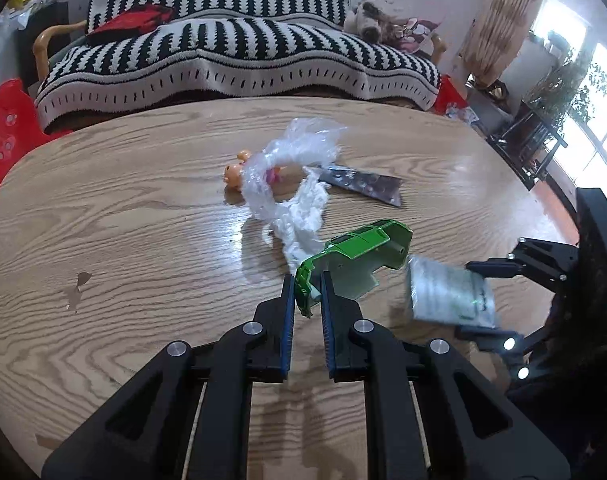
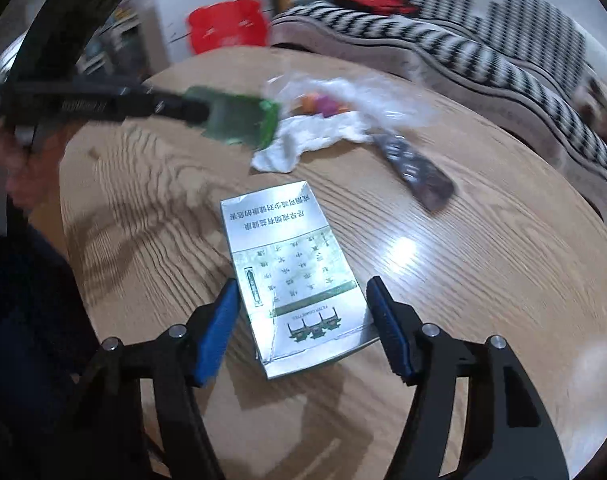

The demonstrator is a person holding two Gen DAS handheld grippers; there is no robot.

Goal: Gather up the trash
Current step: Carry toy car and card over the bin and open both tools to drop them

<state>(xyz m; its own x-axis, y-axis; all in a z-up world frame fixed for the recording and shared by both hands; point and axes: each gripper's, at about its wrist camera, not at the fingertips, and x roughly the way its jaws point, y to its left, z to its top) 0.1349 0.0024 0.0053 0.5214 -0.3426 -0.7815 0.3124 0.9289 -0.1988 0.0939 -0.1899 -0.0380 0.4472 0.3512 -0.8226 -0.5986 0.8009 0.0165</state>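
The left gripper [image 1: 308, 292] was clamped on one edge of a green plastic toy-car shell [image 1: 359, 256], holding it clear of the round wood-grain table [image 1: 143, 200]. The right gripper [image 2: 303, 320] stood with its blue-padded fingers apart on either side of a flat silver cigarette packet printed with green characters [image 2: 291, 276]. The pads did not appear to press on it, though the left pad sat just beside one long edge.

Taking the packet as landmark: beyond it lay a crumpled white tissue [image 2: 303, 140] tangled with clear plastic film [image 2: 343, 92], a small orange toy figure [image 1: 235, 172] half wrapped inside, and to the far right a dark foil blister strip [image 2: 415, 168]. All of these lay on the table.

To grip the packet well, I judged the fingers should square up to its two long edges and drop until the tips nearly met the wood. The packet lay slightly skewed between them, so closing as they stood might pivot it or let it slide out. Being thin card, it would likely crush under a hard squeeze, which mattered little for trash.
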